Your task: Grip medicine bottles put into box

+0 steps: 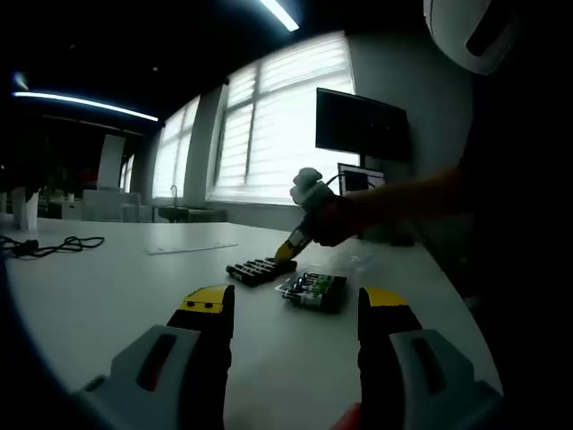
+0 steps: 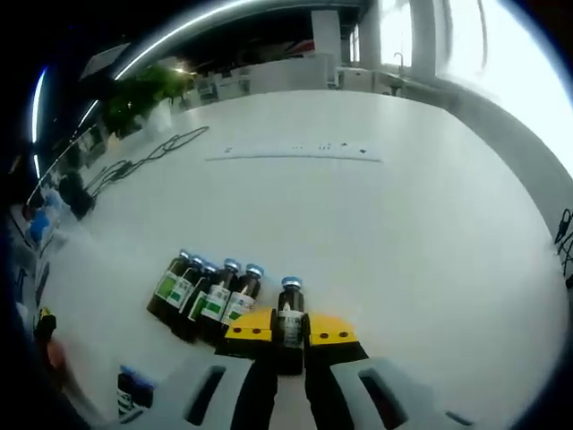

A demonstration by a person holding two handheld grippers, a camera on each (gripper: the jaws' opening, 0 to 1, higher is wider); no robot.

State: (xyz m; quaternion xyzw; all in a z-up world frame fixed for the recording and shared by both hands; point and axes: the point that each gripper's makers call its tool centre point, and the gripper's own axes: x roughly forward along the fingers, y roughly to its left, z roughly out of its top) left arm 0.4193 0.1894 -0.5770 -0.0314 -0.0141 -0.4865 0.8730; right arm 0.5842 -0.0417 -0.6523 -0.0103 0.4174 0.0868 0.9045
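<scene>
While right gripper (image 2: 289, 333) fingers clamp bottle (image 2: 289, 318), its base hidden; left gripper (image 1: 296, 309) fingers wide.

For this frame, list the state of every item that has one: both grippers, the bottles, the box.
left gripper: open, held above the table, holding nothing
right gripper: shut on one bottle
gripped bottle: capped, between the jaws
row of bottles: five, capped, lying side by side on the table
box: open, on the table, contents too small to tell
monitor: dark
</scene>
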